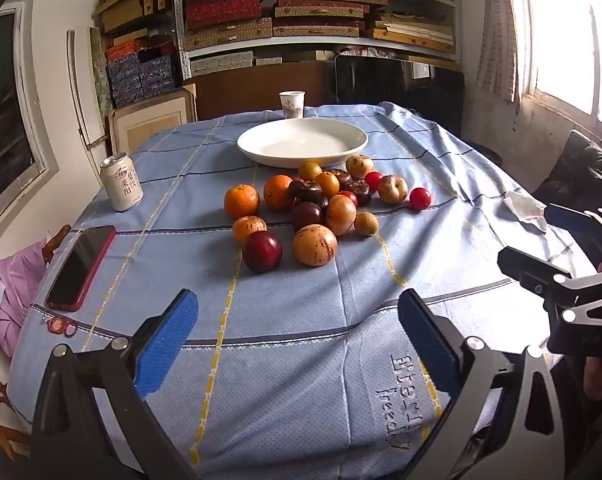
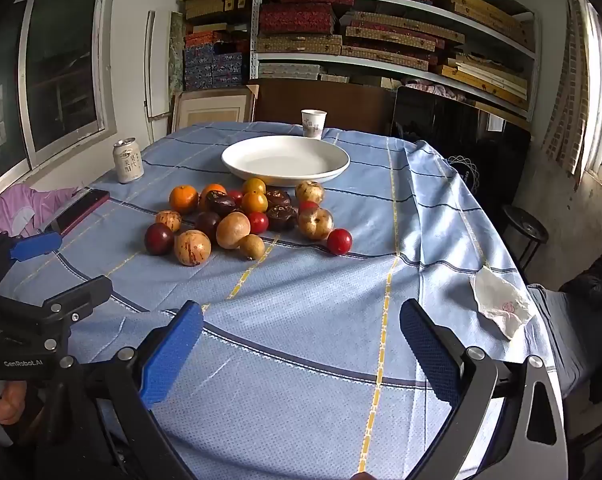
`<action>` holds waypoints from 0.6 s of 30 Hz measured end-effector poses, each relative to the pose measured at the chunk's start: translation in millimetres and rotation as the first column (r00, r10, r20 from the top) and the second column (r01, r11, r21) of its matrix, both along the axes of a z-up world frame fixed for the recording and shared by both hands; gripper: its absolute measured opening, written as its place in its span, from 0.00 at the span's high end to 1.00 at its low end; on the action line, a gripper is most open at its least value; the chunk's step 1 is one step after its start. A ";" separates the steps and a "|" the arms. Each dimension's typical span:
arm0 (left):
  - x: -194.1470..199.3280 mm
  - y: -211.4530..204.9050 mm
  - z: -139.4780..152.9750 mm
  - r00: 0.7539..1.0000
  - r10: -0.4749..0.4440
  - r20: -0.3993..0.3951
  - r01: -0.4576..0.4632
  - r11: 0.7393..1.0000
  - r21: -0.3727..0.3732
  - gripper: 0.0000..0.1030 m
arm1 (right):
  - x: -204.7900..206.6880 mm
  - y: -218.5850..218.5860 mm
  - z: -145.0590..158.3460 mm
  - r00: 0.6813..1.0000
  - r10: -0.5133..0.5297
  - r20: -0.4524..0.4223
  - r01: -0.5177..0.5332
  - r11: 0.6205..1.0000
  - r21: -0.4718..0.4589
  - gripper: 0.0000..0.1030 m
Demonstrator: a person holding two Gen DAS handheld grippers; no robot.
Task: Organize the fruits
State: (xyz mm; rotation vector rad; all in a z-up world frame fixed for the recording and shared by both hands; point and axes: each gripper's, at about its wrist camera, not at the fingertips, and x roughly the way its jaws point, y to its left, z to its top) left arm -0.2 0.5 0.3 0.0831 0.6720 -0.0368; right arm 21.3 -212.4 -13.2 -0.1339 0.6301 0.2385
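A pile of fruits lies mid-table on the blue cloth: oranges, dark red plums, brown speckled fruits, small red tomatoes; it also shows in the right wrist view. An empty white plate sits just behind the pile, also in the right wrist view. My left gripper is open and empty above the near cloth, well short of the fruits. My right gripper is open and empty, also near the front edge. Each gripper appears at the side of the other's view.
A drink can and a red phone lie at the left. A paper cup stands behind the plate. A crumpled tissue lies at the right edge. Shelves of boxes stand beyond the table.
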 end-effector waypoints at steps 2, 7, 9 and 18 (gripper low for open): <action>0.3 -0.1 -0.2 1.000 -0.001 -0.004 0.001 1.000 0.001 0.05 | -0.5 0.0 0.3 1.000 -0.001 0.000 0.001 1.000 0.001 0.03; 0.4 -1.9 -1.5 1.000 0.004 -0.005 -0.004 1.000 0.011 0.05 | -1.2 -0.4 0.7 1.000 -0.003 0.001 0.003 1.000 0.000 0.03; -1.0 -5.2 -3.1 1.000 0.007 -0.004 -0.007 1.000 0.015 0.05 | -0.9 -0.7 0.6 1.000 -0.006 0.000 0.006 1.000 0.000 0.03; 2.8 3.0 -5.7 1.000 0.016 -0.013 -0.016 1.000 0.002 0.05 | -1.0 0.4 1.0 1.000 0.000 0.005 0.000 1.000 0.000 0.03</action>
